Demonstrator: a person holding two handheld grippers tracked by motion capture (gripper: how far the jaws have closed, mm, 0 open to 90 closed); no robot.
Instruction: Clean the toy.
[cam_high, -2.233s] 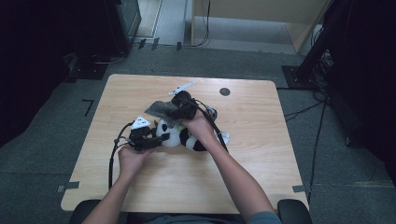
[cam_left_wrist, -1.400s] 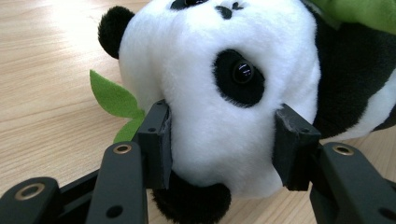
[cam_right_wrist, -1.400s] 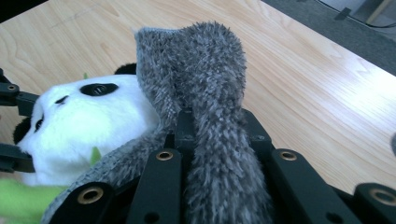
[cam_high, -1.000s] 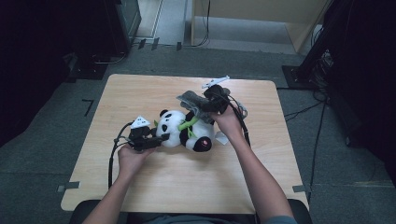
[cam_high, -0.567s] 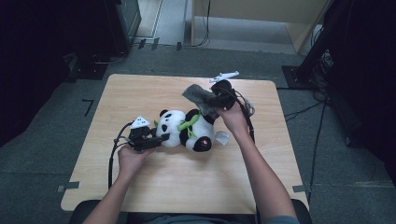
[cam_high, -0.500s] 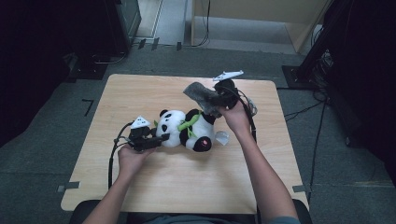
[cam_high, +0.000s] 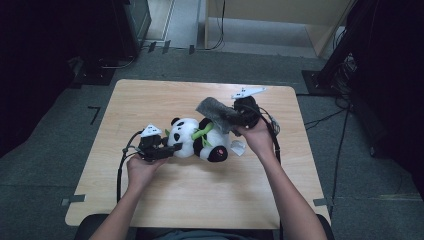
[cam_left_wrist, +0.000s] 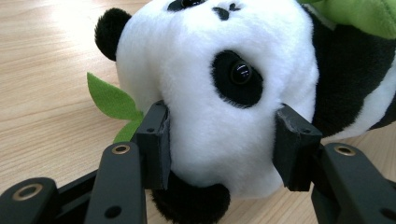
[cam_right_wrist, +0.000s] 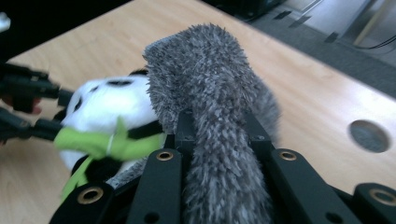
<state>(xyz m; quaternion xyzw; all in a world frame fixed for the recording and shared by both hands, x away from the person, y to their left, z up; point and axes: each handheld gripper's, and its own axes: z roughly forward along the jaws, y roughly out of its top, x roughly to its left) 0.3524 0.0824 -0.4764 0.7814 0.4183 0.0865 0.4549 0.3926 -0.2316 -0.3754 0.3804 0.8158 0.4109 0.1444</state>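
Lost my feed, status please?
Left gripper clamped on panda's head. Right gripper shut on grey fuzzy cloth, above panda. Nothing in the way.

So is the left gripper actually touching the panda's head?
Touching. In the left gripper view, both pads of the left gripper press into the white fur of the panda's head, one on each side.

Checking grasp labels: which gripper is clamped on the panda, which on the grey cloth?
The left gripper pinches the panda's head. The right gripper is shut on the fuzzy grey cloth.
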